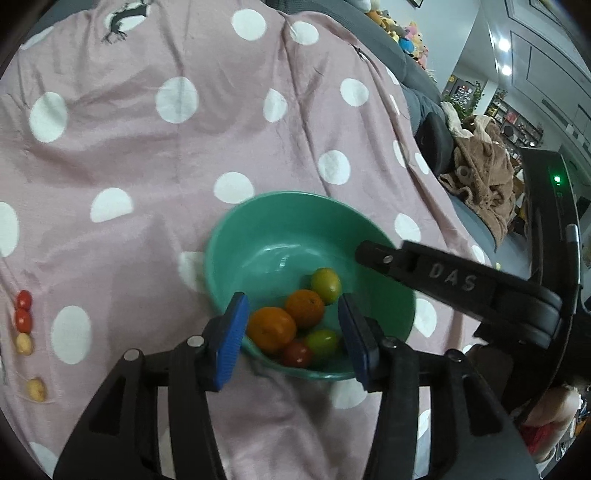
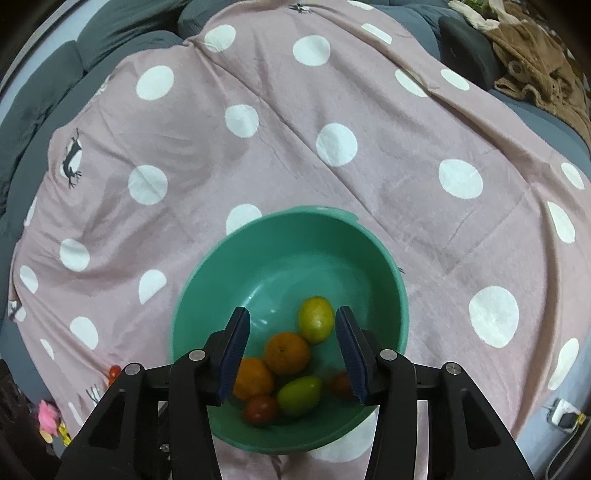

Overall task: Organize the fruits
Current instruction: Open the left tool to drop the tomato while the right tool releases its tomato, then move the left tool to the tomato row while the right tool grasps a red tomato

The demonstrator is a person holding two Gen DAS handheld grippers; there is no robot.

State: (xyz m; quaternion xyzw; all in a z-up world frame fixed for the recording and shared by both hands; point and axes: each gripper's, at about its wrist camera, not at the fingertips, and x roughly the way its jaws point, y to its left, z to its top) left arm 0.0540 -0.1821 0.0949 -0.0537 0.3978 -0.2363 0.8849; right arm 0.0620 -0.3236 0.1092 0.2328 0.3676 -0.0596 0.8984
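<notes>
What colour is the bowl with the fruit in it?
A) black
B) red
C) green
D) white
C: the bowl on the spotted pink cloth is green all over, inside and out, with orange, green and red fruit lying in it.

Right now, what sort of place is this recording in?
Most likely a home living room. A pink polka-dot blanket is spread over a grey sofa as the work surface, stuffed toys sit along the sofa back, and shelves of household items line the far wall.
</notes>
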